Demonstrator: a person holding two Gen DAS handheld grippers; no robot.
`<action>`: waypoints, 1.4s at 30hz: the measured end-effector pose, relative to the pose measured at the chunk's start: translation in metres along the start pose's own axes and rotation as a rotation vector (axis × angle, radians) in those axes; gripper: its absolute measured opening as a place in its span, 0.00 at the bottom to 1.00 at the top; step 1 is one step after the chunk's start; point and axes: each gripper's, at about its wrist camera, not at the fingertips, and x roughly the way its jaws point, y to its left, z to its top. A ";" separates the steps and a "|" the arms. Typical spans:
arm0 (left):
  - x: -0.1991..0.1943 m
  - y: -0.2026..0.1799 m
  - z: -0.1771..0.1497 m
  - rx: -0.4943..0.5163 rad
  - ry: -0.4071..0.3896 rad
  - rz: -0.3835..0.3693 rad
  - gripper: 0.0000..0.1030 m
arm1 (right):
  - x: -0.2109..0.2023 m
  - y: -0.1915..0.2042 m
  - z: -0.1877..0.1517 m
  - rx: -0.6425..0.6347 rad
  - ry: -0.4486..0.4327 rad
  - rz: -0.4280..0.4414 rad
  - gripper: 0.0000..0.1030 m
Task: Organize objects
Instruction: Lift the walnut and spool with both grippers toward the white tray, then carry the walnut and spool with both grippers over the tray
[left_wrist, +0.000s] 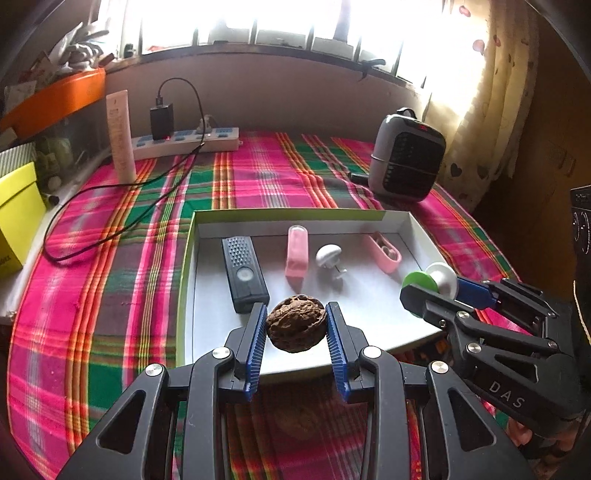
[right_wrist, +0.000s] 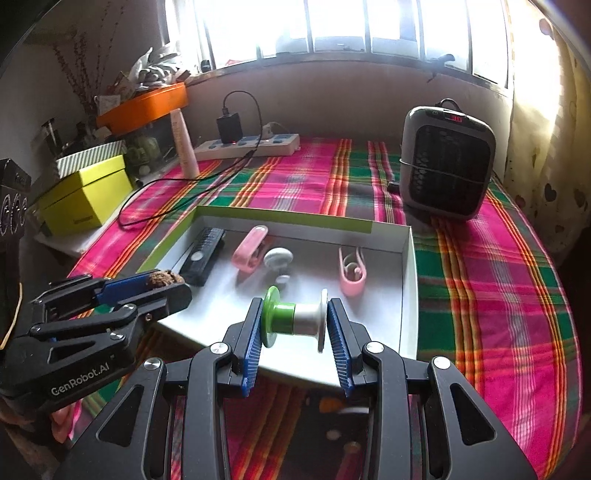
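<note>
My left gripper (left_wrist: 296, 314) is shut on a brown walnut (left_wrist: 295, 323), held above the near edge of a shallow white box lid (left_wrist: 424, 236). The same gripper (right_wrist: 162, 282) shows at the left of the right wrist view, the walnut (right_wrist: 164, 277) at its tip. My right gripper (right_wrist: 294, 306) is shut on a green and white spool (right_wrist: 295, 318) over the lid's near part; in the left wrist view this gripper (left_wrist: 436, 286) and its spool (left_wrist: 430, 282) hang at the lid's right edge. Inside the lid lie a black remote (left_wrist: 243, 273), a pink tube (left_wrist: 297, 256), a white mushroom-shaped piece (left_wrist: 328, 256) and a pink clip (left_wrist: 384, 253).
The lid rests on a pink and green plaid cloth (left_wrist: 110, 280). A grey heater (right_wrist: 447, 162) stands at the back right. A power strip (left_wrist: 184, 142) with a black cable, a beige tube (left_wrist: 120, 136) and a yellow box (right_wrist: 86, 194) are at the back left.
</note>
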 end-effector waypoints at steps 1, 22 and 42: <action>0.002 0.000 0.001 0.005 0.001 0.003 0.29 | 0.003 -0.001 0.001 -0.001 0.003 -0.002 0.34; 0.041 -0.002 0.017 0.040 0.037 0.020 0.29 | 0.045 -0.013 0.008 -0.003 0.081 -0.023 0.34; 0.052 -0.018 0.013 0.102 0.056 0.031 0.29 | 0.045 -0.017 0.008 -0.010 0.069 -0.067 0.35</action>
